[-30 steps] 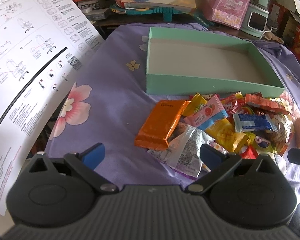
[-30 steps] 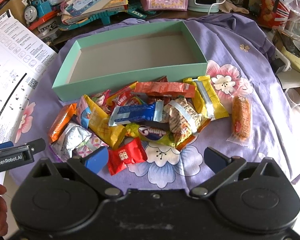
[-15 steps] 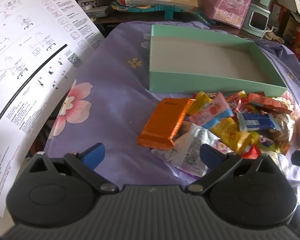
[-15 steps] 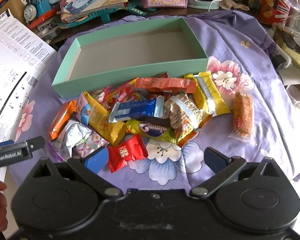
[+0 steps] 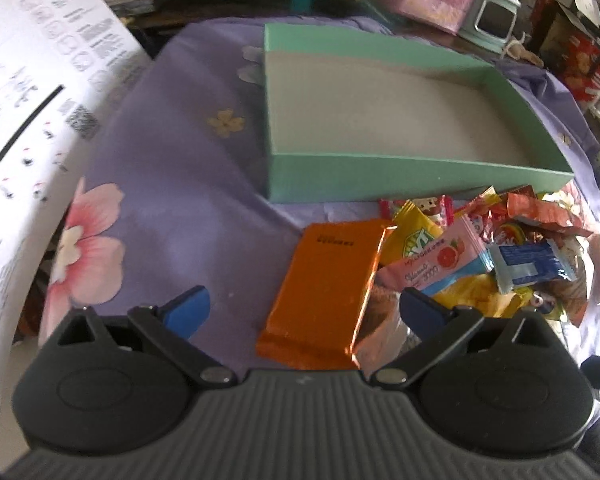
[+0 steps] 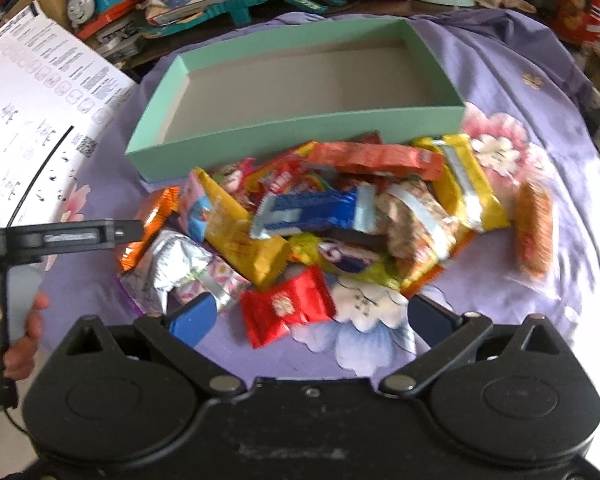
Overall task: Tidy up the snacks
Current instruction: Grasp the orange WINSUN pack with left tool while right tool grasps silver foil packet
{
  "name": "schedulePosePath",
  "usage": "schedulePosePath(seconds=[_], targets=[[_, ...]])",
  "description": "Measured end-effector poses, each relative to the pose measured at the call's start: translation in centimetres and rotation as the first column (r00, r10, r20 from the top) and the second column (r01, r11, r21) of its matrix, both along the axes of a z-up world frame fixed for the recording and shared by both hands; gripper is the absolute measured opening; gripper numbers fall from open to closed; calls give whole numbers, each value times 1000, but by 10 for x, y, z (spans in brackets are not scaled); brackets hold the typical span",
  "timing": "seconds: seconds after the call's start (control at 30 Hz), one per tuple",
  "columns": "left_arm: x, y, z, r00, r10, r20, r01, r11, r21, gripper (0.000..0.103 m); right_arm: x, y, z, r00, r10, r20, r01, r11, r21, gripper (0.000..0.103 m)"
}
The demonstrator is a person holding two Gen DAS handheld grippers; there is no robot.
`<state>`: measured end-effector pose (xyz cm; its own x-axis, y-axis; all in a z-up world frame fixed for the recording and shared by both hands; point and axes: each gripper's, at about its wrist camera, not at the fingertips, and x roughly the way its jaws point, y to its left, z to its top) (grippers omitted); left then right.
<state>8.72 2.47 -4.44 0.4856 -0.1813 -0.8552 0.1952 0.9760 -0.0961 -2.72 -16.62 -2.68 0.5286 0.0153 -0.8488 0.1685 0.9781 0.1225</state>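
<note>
1. The left tool (image 5: 302, 308) is hanging released over the orange packet (image 5: 324, 292) at the pile's left edge.
2. The right tool (image 6: 310, 320) is gaping wide above the red candy (image 6: 288, 308).
3. The snacks are lying heaped on the desk (image 6: 572, 160), just in front of the empty green box (image 6: 300, 136).
4. I'm guessing slick overlapping wrappers may slip, or drag neighbours along.

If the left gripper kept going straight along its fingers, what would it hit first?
Most likely the orange packet, which lies between the open left gripper fingers; the green box sits beyond it. Depth is uncertain.
</note>
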Motion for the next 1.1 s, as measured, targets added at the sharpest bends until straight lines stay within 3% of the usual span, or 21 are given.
schedulePosePath(seconds=[0.1, 0.17, 0.23, 0.33, 0.47, 0.53, 0.77, 0.87, 0.9, 0.97, 1.0, 1.1], targets=[[12, -4, -11, 1000, -21, -16, 21, 1000, 11, 95, 12, 6, -3, 1000, 27, 11, -27, 999, 33, 103], [18, -3, -17, 999, -24, -29, 24, 1000, -2, 85, 22, 10, -6, 1000, 27, 4, -27, 998, 64, 103], [22, 1, -21, 999, -23, -39, 22, 999, -41, 56, 30, 15, -8, 999, 34, 3, -34, 995, 95, 99], [18, 7, -20, 1000, -6, -23, 5, 1000, -30, 55, 42, 27, -10, 998, 57, -1, -56, 991, 125, 96], [8, 19, -22, 999, 39, -14, -39, 998, 50, 55, 60, 47, -15, 995, 95, -20, -91, 983, 156, 89], [1, 30, -22, 998, 65, -17, -64, 997, 39, 56, 70, 59, -20, 993, 113, -28, -107, 982, 155, 82], [-13, 49, -19, 996, 87, -20, -87, 995, 39, 60, 96, 96, -42, 985, 160, -65, -148, 977, 153, 78], [-14, 53, -23, 996, 89, -25, -88, 995, 52, 64, 95, 101, -52, 983, 172, -67, -164, 980, 112, 64], [-13, 55, -25, 995, 92, -30, -90, 995, 53, 66, 92, 102, -51, 980, 189, -53, -183, 978, 101, 54], [-14, 53, -29, 995, 95, -41, -92, 994, 53, 68, 90, 101, -50, 978, 204, -51, -197, 974, 115, 51], [-14, 52, -32, 995, 91, -47, -89, 995, 54, 69, 89, 100, -50, 977, 210, -48, -203, 972, 122, 45], [-18, 46, -34, 997, 78, -13, -76, 994, 81, 59, 84, 95, -45, 976, 215, -40, -208, 968, 139, 38]])
